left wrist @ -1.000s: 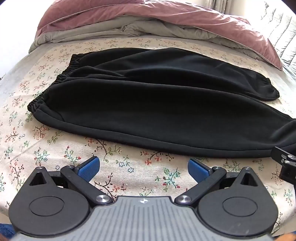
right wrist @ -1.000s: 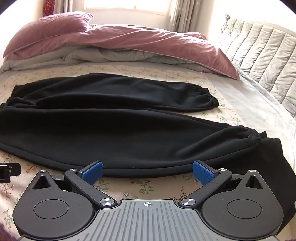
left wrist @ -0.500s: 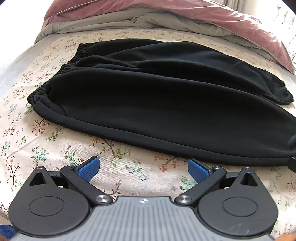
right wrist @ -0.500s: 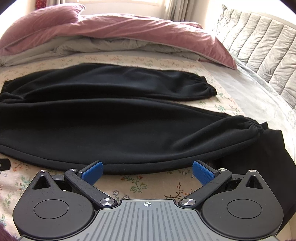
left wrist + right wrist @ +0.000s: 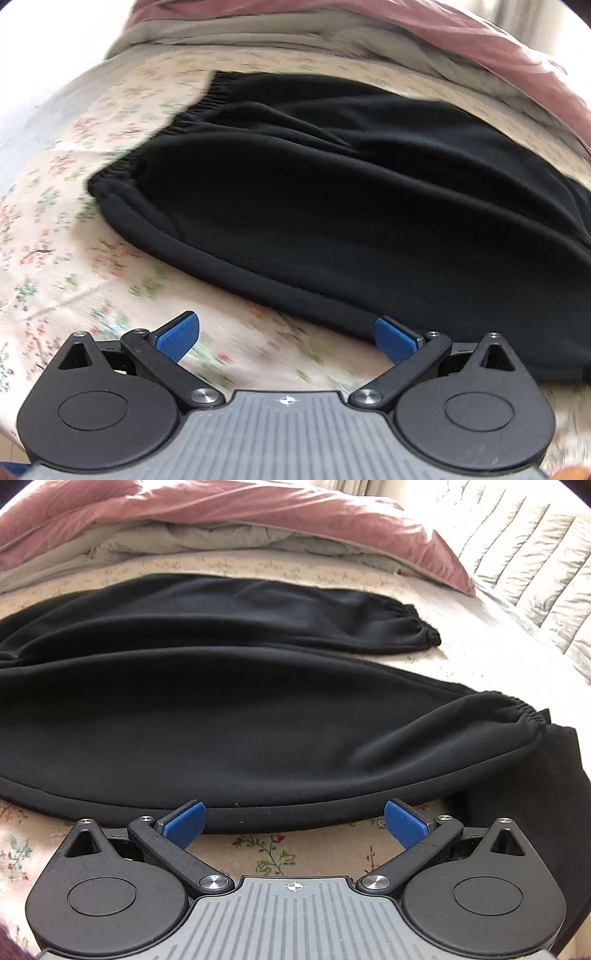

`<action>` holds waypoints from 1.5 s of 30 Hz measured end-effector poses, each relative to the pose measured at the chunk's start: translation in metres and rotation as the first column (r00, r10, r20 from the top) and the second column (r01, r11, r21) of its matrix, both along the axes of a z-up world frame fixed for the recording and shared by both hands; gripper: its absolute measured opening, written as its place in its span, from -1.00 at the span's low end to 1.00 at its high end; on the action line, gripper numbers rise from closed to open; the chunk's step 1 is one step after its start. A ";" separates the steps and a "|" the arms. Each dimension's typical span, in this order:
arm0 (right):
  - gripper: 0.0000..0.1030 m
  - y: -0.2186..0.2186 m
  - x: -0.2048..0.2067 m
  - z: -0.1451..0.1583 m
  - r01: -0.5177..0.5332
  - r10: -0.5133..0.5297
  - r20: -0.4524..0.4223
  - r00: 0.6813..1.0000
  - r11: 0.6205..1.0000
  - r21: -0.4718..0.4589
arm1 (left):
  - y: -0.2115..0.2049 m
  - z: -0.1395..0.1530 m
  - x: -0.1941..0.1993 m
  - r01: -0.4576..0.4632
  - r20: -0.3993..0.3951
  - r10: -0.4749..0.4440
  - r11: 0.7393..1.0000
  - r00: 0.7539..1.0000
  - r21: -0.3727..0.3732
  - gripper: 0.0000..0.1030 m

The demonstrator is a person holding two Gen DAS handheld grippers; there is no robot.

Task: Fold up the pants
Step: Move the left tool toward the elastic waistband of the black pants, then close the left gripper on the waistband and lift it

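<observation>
In the left wrist view, black pants (image 5: pixel 332 192) are seen laid flat on a bed (image 5: pixel 55 229) covered by a floral sheet. The elastic waistband (image 5: pixel 155 140) lies toward the left, and the legs run off to the right. The left gripper (image 5: pixel 286 334) is held just above the sheet at the near edge of the pants, its blue-padded fingers (image 5: pixel 177 338) spread wide apart with nothing between them. The right pad is seen at the hem fold of the near leg; contact cannot be told. The picture is blurred. A grey and pink duvet (image 5: pixel 406 33) is bunched at the far side of the bed.

In the right wrist view, the pants (image 5: pixel 240 716) are shown with both legs stretched to the right, the far cuff (image 5: pixel 413 627) and the near cuff (image 5: pixel 524 716) well apart. The right gripper (image 5: pixel 293 821) is held at the near edge of the near leg, its fingers (image 5: pixel 404 823) apart and empty. A second dark cloth (image 5: pixel 535 812) lies beneath the near cuff, at the right. The duvet (image 5: pixel 221 513) is piled behind, and a quilted grey headboard (image 5: pixel 535 561) is seen at the upper right.
</observation>
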State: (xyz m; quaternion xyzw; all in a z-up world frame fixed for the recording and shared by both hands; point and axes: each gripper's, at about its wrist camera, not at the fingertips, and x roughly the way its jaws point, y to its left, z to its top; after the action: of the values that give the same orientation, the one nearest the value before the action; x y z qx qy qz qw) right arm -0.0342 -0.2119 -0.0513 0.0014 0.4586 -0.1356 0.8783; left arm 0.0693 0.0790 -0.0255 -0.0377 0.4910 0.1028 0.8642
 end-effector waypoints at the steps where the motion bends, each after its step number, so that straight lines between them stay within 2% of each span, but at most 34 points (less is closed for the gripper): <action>1: 1.00 0.000 0.002 -0.001 -0.003 0.003 -0.001 1.000 1.000 0.007 | 0.010 0.000 0.003 -0.023 0.005 0.023 1.000 1.000 0.004 1.00; 5: 1.00 0.001 0.009 -0.006 -0.012 0.012 -0.002 1.000 1.000 -0.004 | 0.052 0.006 0.012 -0.122 -0.001 0.122 0.992 0.993 0.011 1.00; 7: 1.00 0.001 0.012 -0.010 -0.014 0.014 -0.013 1.000 1.000 -0.003 | 0.075 0.012 0.013 -0.172 0.026 0.172 0.985 0.985 0.001 1.00; 10: 1.00 0.003 0.016 -0.013 -0.025 0.025 -0.012 1.000 1.000 -0.005 | 0.095 0.009 0.014 -0.218 0.024 0.219 0.976 0.976 -0.025 1.00; 14: 1.00 0.003 0.019 -0.012 -0.035 0.035 -0.002 0.999 0.999 -0.023 | 0.108 0.002 0.016 -0.205 0.020 0.206 0.978 0.978 -0.045 1.00; 18: 1.00 0.000 0.016 -0.007 -0.037 0.038 0.021 0.999 0.998 -0.059 | 0.108 0.010 0.012 -0.171 0.016 0.172 0.984 0.985 -0.045 1.00; 20: 1.00 -0.005 0.015 -0.003 -0.035 0.038 0.036 0.999 0.996 -0.084 | 0.120 0.017 0.014 -0.193 0.025 0.195 0.979 0.981 -0.066 1.00; 23: 1.00 -0.026 0.014 0.005 0.019 -0.010 0.077 0.997 0.993 -0.113 | 0.156 0.023 0.019 -0.292 0.012 0.297 0.945 0.955 -0.146 1.00; 25: 1.00 -0.049 0.013 0.007 0.090 -0.081 0.097 0.992 0.992 -0.092 | 0.184 0.029 0.015 -0.388 0.054 0.404 0.902 0.913 -0.190 1.00; 27: 1.00 -0.071 0.013 0.005 0.151 -0.149 0.088 0.985 0.988 -0.022 | 0.201 0.029 0.013 -0.451 0.086 0.481 0.861 0.872 -0.235 1.00; 28: 1.00 -0.078 0.014 0.004 0.160 -0.162 0.080 0.983 0.987 0.030 | 0.206 0.025 0.018 -0.446 0.067 0.475 0.858 0.877 -0.254 1.00; 30: 1.00 -0.087 0.015 0.003 0.152 -0.160 0.070 0.985 0.982 0.115 | 0.210 0.011 0.033 -0.408 0.012 0.426 0.873 0.905 -0.267 1.00; 31: 1.00 -0.089 0.016 0.003 0.149 -0.159 0.065 0.985 0.980 0.133 | 0.209 0.004 0.039 -0.399 0.004 0.415 0.877 0.910 -0.268 1.00; 34: 1.00 -0.089 0.020 -0.003 0.162 -0.165 0.023 0.986 0.980 0.119 | 0.198 -0.019 0.052 -0.376 0.005 0.395 0.877 0.919 -0.299 1.00; 35: 1.00 -0.088 0.021 -0.005 0.166 -0.169 0.016 0.985 0.980 0.113 | 0.194 -0.021 0.055 -0.364 0.039 0.389 0.889 0.920 -0.276 1.00; 36: 1.00 -0.086 0.022 -0.006 0.166 -0.169 0.016 0.985 0.980 0.107 | 0.186 -0.022 0.058 -0.340 0.081 0.368 0.910 0.926 -0.238 0.90; 37: 1.00 -0.084 0.022 -0.006 0.164 -0.166 0.018 0.986 0.982 0.090 | 0.180 -0.022 0.061 -0.308 0.112 0.334 0.930 0.936 -0.202 0.20; 38: 1.00 -0.082 0.022 -0.005 0.157 -0.159 0.021 0.987 0.985 0.073 | 0.179 -0.022 0.063 -0.316 0.120 0.338 0.933 0.934 -0.172 -0.14; 41: 1.00 -0.076 0.026 -0.009 0.128 -0.129 0.020 0.991 0.990 0.056 | 0.205 -0.019 0.053 -0.365 0.123 0.419 0.876 0.899 -0.315 -0.24; 43: 1.00 -0.074 0.028 -0.012 0.122 -0.123 0.015 0.992 0.991 0.049 | 0.217 -0.010 0.049 -0.349 0.153 0.418 0.873 0.896 -0.339 -0.26; 45: 1.00 -0.074 0.031 -0.013 0.120 -0.121 0.012 0.993 0.992 0.046 | 0.224 0.000 0.043 -0.314 0.209 0.393 0.890 0.895 -0.331 -0.26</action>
State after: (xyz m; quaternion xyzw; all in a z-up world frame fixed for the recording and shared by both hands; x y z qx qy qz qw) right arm -0.0035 -0.2855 -0.0643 0.0502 0.4542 -0.1779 0.8715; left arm 0.1123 0.3028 -0.0252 -0.2668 0.3630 0.1808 0.8743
